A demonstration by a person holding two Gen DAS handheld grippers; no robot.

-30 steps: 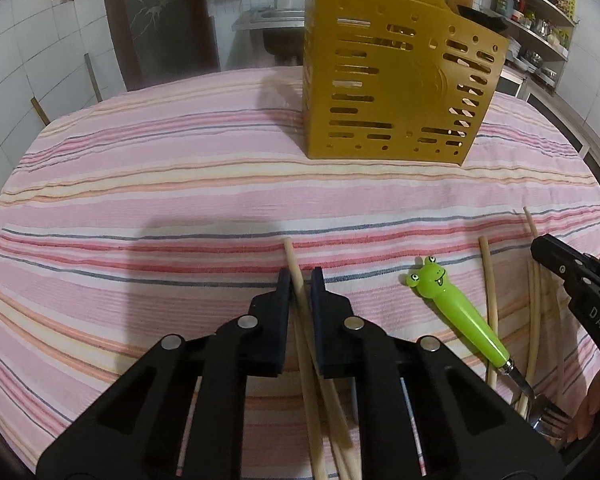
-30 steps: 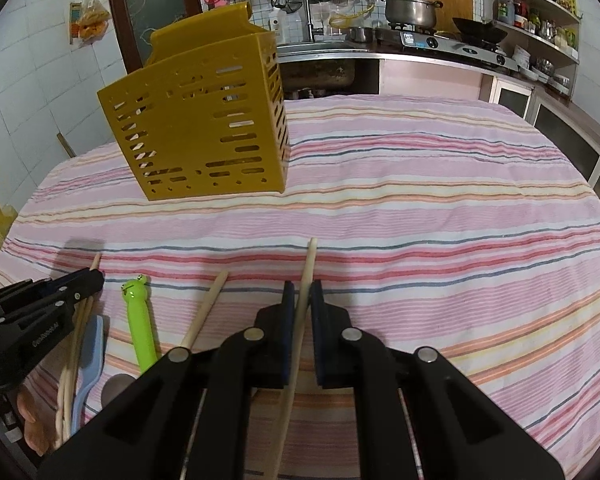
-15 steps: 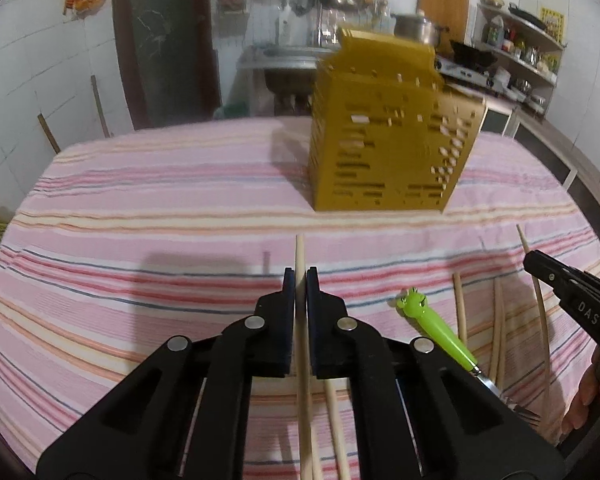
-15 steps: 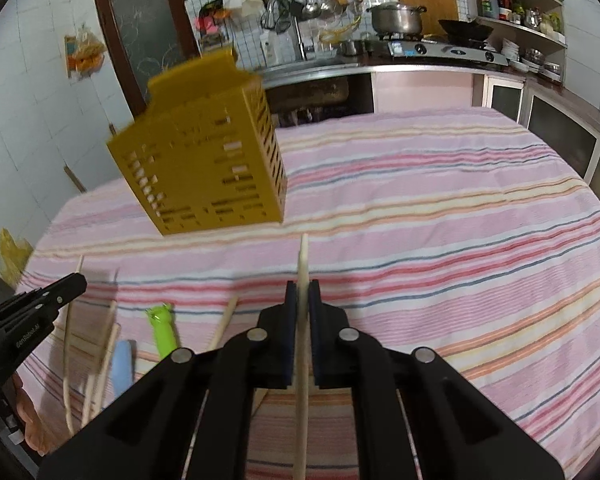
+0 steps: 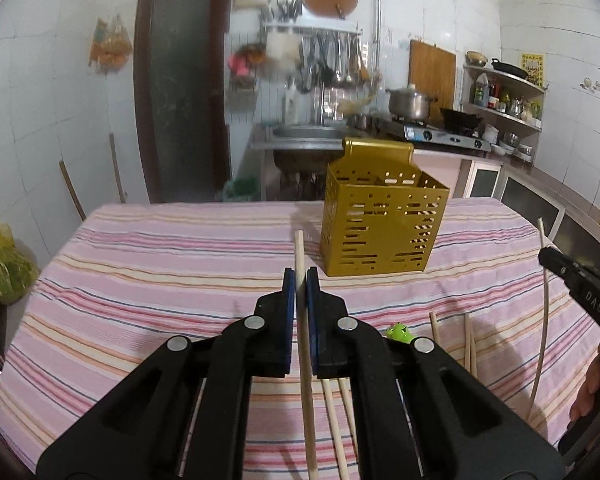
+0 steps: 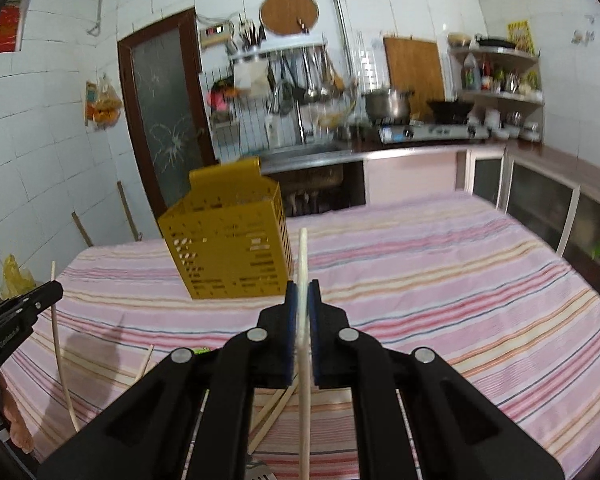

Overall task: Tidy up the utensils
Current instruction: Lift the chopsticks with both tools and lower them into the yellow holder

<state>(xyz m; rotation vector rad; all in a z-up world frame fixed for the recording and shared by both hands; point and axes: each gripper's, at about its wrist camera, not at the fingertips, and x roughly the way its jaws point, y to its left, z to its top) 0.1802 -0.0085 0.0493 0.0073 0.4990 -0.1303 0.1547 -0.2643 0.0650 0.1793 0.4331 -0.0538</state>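
Wooden chopsticks are what both of my tools carry. My left gripper [image 5: 300,280] is clamped on a chopstick [image 5: 302,304]; the blue pads pinch it mid-shaft, and its tip pokes past the fingertips toward twelve o'clock while the rest runs back under the tool. My right gripper [image 6: 302,292] is closed the same way on its own pale chopstick [image 6: 303,280], which stands nearly straight up the frame between the pads. The yellow perforated utensil holder [image 5: 380,228] stands upright on the pink striped tablecloth [image 5: 160,272]; from the left camera it sits at about one o'clock beyond the held tip, and from the right camera at about eleven o'clock, near the stick but apart from it. Loose chopsticks [image 5: 470,340] lie on the cloth at about three o'clock of my left fingertips, with the green frog-headed utensil [image 5: 399,332] peeking out just beside my left gripper's right finger. More sticks [image 6: 276,408] lie under my right tool at about seven o'clock. In the left view my other gripper enters from the right edge at three o'clock with its thin stick curving down beside it, and a hand [image 5: 596,384] shows below it. Behind the table I see a sink, hanging ladles, a pot on the stove and a dark door.
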